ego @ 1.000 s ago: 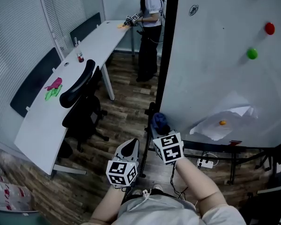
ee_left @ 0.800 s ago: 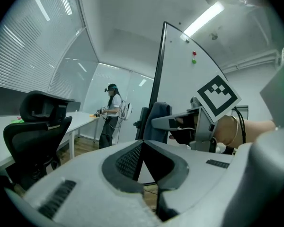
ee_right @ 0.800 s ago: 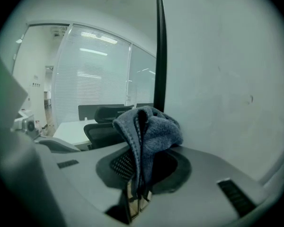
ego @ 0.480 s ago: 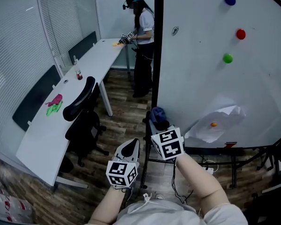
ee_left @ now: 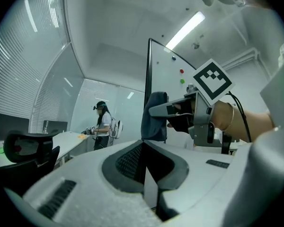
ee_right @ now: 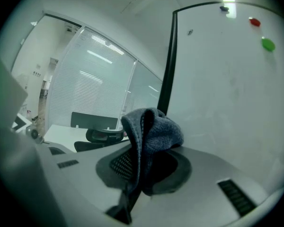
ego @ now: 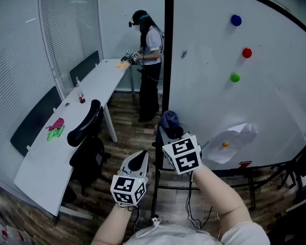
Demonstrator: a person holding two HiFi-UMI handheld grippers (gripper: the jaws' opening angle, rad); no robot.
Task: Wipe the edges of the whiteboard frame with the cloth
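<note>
The whiteboard (ego: 234, 101) stands upright on the right, and its black frame (ego: 168, 60) runs up the left side. My right gripper (ego: 171, 136) is shut on a blue-grey cloth (ego: 169, 121) that is level with the lower part of that frame edge and close to it. In the right gripper view the cloth (ee_right: 151, 129) bulges from the right gripper (ee_right: 139, 162), with the frame (ee_right: 167, 79) just behind. My left gripper (ego: 138, 158) hangs lower and to the left, shut and empty. In the left gripper view the left gripper (ee_left: 143, 150) points at the cloth (ee_left: 154, 115).
Blue (ego: 236, 20), red (ego: 247, 52) and green (ego: 235, 77) magnets and a white paper (ego: 232, 139) are on the board. A long white desk (ego: 61, 142) and a black chair (ego: 86, 131) stand at left. A person (ego: 149, 60) works at the desk's far end. The board's stand (ego: 194, 188) is below.
The head view has tilted up, showing more of the board and room. My right gripper and the cloth have risen slightly along the frame edge. The left gripper has barely moved.
</note>
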